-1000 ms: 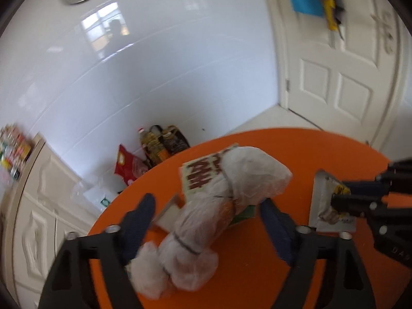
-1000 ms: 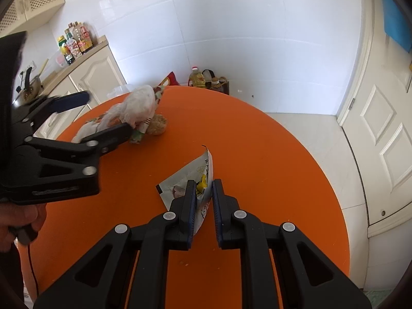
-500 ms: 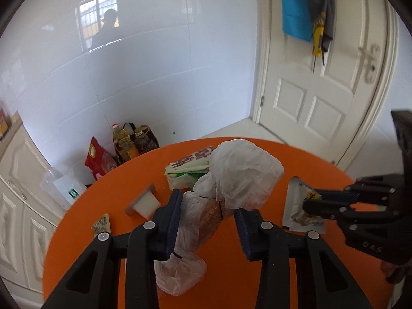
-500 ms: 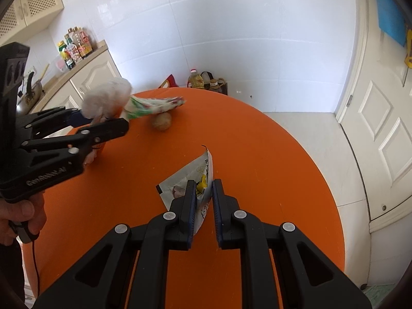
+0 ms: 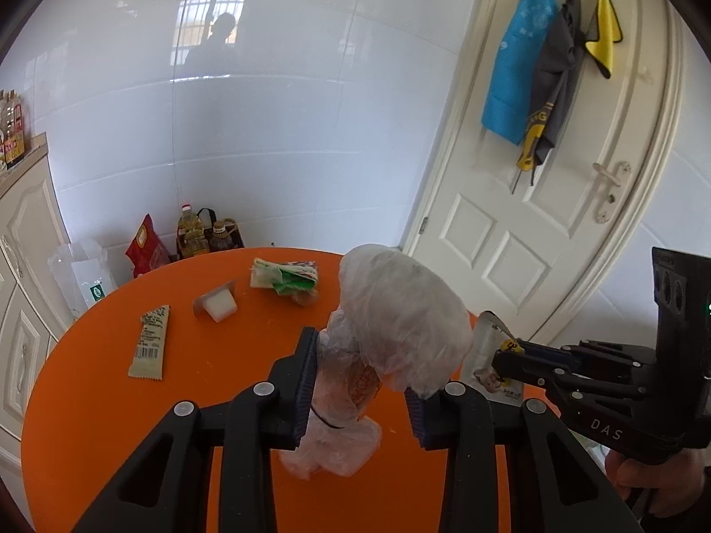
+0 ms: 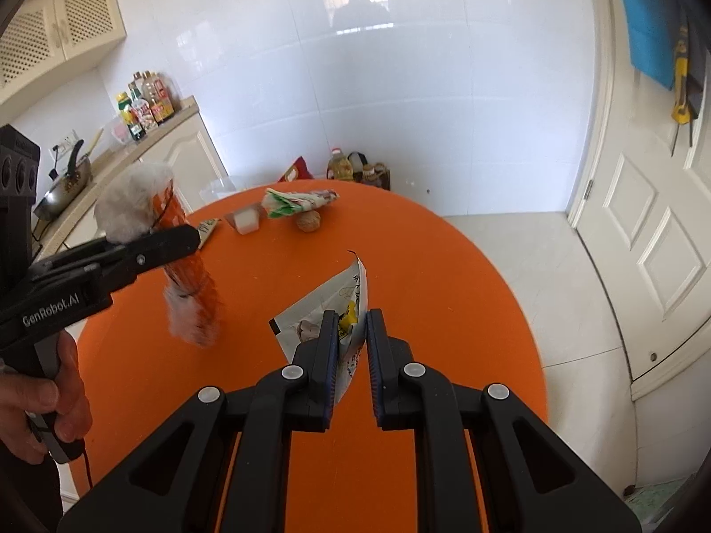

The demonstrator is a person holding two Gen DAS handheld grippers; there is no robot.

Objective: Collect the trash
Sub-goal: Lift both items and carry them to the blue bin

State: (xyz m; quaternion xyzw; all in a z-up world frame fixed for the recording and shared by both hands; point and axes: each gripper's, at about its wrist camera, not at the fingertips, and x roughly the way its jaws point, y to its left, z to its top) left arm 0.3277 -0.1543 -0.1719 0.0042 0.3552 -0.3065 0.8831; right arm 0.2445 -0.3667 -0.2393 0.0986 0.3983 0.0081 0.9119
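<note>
While left tongs (image 5: 362, 382), jaws just closing, clamp crumpled plastic bag (image 5: 391, 333) clear above orange counter (image 5: 111, 422), right tongs (image 6: 345, 351) pinch white snack wrapper (image 6: 320, 311), also lifted. Far edge: green wrapper (image 6: 297, 202), walnut (image 6: 309, 223), white block (image 5: 217, 307), beige sachet (image 5: 149, 342). Counter centre bare.

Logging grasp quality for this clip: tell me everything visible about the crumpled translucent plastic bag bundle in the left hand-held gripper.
The crumpled translucent plastic bag bundle is whitish, thin film with an orange printed wrapper showing through and a dark band round its lower part. It stands roughly upright, lifted off the round orange table, pinched at mid-height by the left hand-held gripper, whose jaws have just been closing on it.
</note>
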